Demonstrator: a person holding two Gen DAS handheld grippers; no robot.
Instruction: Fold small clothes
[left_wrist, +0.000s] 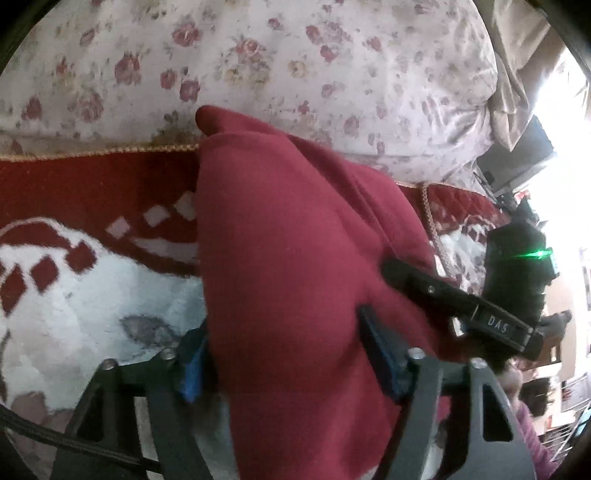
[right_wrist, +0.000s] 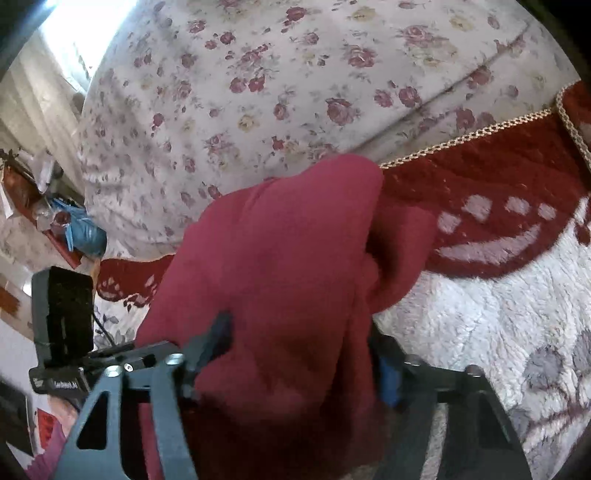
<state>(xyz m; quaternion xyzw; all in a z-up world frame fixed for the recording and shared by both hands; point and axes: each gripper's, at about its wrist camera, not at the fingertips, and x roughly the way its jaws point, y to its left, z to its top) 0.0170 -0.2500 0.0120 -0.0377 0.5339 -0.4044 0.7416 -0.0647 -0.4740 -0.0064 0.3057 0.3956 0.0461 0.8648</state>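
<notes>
The red cloth (left_wrist: 280, 258) hangs bunched between my two tools, lifted above the blanket (left_wrist: 92, 295), with its top corner pointing toward the flowered sheet (left_wrist: 258, 55) behind. My left tool (left_wrist: 284, 354) is closed on the cloth: the fabric fills the space between the blue pads (left_wrist: 194, 373) and bulges out over them. My right tool (right_wrist: 295, 354) grips the same cloth (right_wrist: 280, 266) from the other side, its fingers pressed into the folds. The two tools are near each other, and in the left view I see a finger of the right tool (left_wrist: 443, 299) lying against the fabric.

I think the main risk is that I hold a thick bunch and not one clean edge. If I pull the tools apart now, some layers can slip out and the fold will come crooked. Also one part hangs loose at the right side (right_wrist: 402, 258); when I lay the cloth down, this part can tuck under and make a lump. The blanket is fluffy, so the fabric may drag on it instead of sliding flat. Because the tools are so close, they can also knock together.
</notes>
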